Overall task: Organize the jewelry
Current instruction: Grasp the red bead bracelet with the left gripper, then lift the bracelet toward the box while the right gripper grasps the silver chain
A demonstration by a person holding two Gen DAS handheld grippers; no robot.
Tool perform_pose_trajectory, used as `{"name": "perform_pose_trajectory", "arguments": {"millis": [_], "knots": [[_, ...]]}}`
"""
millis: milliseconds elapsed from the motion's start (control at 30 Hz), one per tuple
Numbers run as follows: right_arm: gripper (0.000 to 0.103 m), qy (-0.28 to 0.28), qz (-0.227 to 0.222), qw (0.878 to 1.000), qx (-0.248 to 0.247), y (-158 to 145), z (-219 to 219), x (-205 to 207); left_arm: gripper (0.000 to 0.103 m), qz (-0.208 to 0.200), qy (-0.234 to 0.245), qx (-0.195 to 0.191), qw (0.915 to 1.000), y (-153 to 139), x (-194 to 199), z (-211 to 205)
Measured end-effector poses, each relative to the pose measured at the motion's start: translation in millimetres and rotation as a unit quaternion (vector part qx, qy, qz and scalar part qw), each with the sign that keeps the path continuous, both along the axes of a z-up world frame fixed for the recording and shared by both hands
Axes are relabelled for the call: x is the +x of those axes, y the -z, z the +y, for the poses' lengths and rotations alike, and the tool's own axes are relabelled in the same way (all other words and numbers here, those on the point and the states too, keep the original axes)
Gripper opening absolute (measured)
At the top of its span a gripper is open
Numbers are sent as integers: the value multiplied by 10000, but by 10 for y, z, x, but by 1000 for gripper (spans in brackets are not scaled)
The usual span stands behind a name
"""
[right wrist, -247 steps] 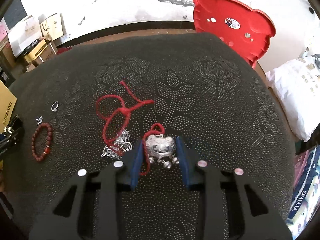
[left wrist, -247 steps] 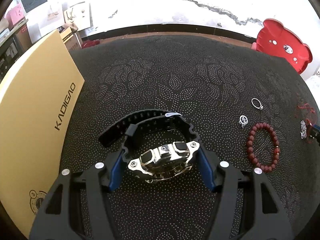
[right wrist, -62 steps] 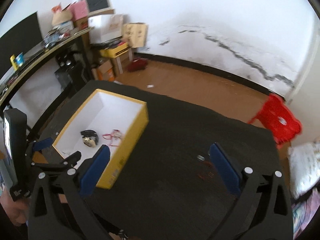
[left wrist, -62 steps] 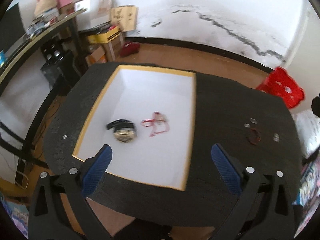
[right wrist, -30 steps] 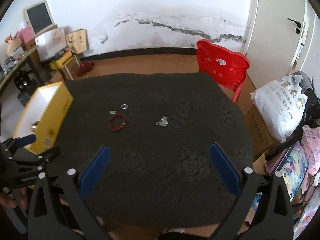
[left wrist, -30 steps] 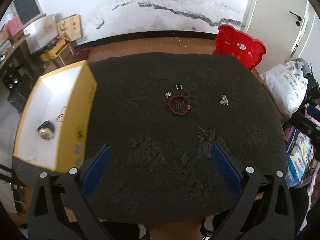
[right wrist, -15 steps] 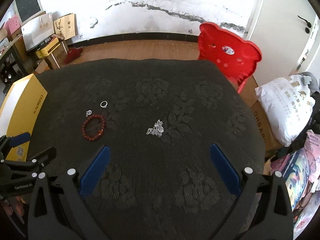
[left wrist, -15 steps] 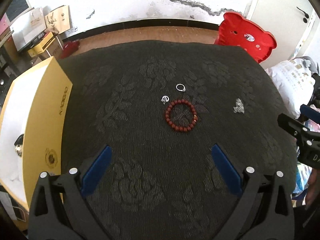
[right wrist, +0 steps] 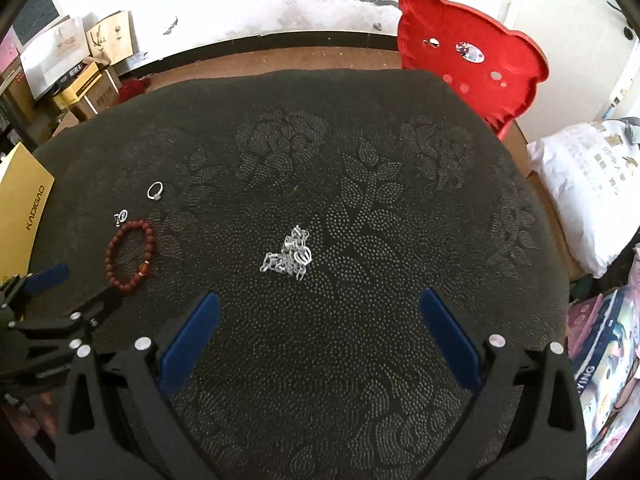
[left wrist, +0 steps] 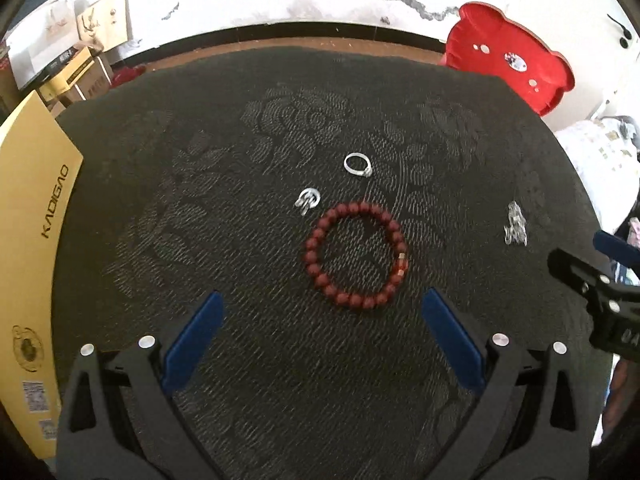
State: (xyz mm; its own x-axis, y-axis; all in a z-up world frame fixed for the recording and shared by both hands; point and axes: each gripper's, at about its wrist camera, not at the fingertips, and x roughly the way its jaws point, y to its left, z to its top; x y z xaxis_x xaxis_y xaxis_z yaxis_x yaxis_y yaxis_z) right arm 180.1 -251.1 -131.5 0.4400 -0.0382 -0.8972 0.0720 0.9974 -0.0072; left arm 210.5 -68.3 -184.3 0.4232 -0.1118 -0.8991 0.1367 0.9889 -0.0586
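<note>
A dark red bead bracelet lies on the black patterned tablecloth, just ahead of my open left gripper. Beyond it rest a silver ring and a small silver earring. A silver chain lies heaped ahead of my open right gripper, also seen as the chain at the right in the left wrist view. The bracelet, ring and earring appear at the left of the right wrist view, near the left gripper. Nothing is between either pair of fingers.
A yellow box stands at the table's left edge, its inside hidden. A red bear-shaped chair stands behind the far right corner. A white bag and books lie on the floor at the right. Cardboard boxes sit by the back wall.
Both grippers have dropped lower and closer to the table over the last second, the left toward the bracelet, the right toward the chain. Earlier the watch and red-cord pendant went into the yellow box.
</note>
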Motion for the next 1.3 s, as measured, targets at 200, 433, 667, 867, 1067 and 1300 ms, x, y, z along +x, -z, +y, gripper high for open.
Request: {"name": "perform_pose_trajectory", "arguments": {"millis": [200, 433, 667, 867, 1067, 1300], "knots": [[96, -114, -131, 9997, -160, 5, -23, 97, 97, -63, 27, 302, 9995, 211, 65, -202], [96, 14, -143, 9998, -130, 14, -171, 79, 97, -301, -299, 421, 9982, 232, 105, -320], [96, 43, -145, 9998, -132, 29, -239, 63, 69, -395, -298, 447, 9978, 163, 66, -415], [96, -94, -119, 9998, -104, 56, -156, 83, 21, -354, -117, 526, 9979, 98, -15, -414], [96, -202, -36, 9998, 12, 108, -61, 128, 16, -223, -199, 384, 9988, 63, 0, -282], [96, -226, 129, 9995, 182, 240, 10, 243, 9, -449, -141, 403, 9981, -128, -69, -185]]}}
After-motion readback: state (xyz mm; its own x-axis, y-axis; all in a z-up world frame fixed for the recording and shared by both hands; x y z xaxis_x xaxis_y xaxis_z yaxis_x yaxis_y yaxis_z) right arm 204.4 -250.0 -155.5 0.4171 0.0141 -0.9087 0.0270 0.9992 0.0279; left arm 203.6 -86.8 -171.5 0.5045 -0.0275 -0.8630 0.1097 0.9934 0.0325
